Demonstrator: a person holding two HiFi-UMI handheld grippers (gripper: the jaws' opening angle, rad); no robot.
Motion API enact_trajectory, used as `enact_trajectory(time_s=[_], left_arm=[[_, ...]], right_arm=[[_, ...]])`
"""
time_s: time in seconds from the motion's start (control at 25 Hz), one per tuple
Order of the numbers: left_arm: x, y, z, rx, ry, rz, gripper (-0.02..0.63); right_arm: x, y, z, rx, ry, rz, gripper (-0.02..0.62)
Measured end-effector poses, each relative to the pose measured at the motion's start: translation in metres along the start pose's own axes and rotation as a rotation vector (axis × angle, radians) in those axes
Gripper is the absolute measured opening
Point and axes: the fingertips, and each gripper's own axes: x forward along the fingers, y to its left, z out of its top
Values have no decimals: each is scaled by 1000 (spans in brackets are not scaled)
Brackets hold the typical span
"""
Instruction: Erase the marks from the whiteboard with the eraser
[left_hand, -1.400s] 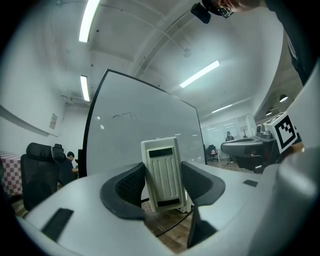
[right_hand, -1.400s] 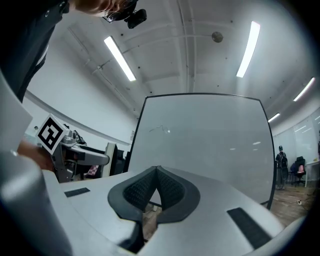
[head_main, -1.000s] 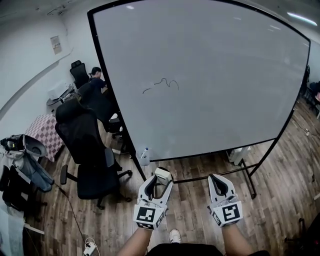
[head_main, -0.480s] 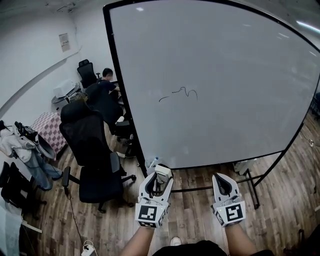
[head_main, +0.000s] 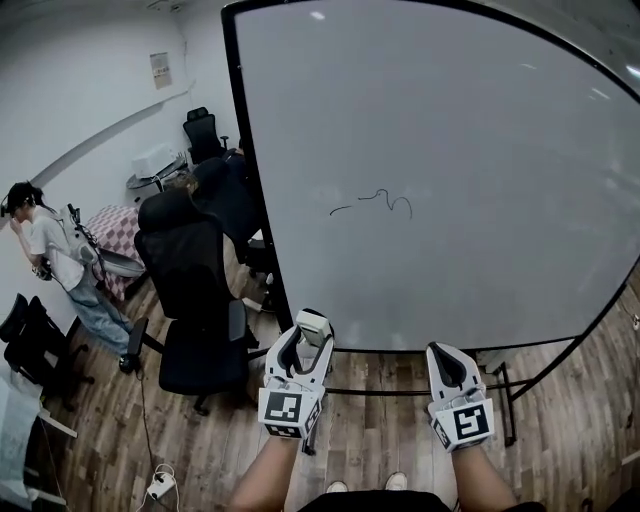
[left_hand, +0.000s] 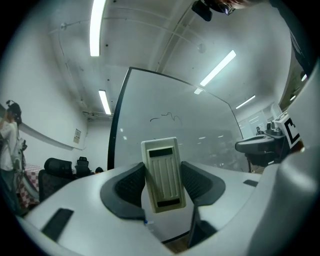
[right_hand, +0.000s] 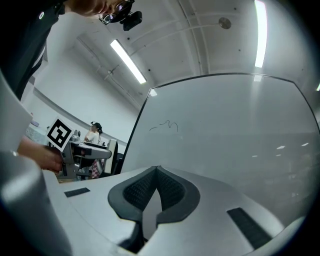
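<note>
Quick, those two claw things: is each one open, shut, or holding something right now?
Left gripper: shut on the off-white ribbed rectangular plastic eraser.
Right gripper: shut, with nothing between its jaws.

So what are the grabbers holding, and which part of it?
The left gripper clamps the eraser by its two long sides, its top end sticking out. The right gripper is shut with nothing in it.
</note>
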Motion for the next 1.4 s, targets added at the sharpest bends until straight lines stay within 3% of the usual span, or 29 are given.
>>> enact_trajectory(time_s=[0.4,0.72,0.96,1.12,1.4], left_arm=[[55,23,61,130,-30,120,245],[77,46,110,134,-65,198,245],[105,54,127,122,-56,229,245],[115,67,135,71,-39,267,245],[137,78,142,84,-19,296,245]], right_arm=[[39,-19,21,-24,-83,130,20],[38,-23,24,-21,-101,158,20],[36,-37,26,-9,-125,138,20],[34,-40,18,6,-121,139,20],[30,-53,24,-7,-138,124,20]])
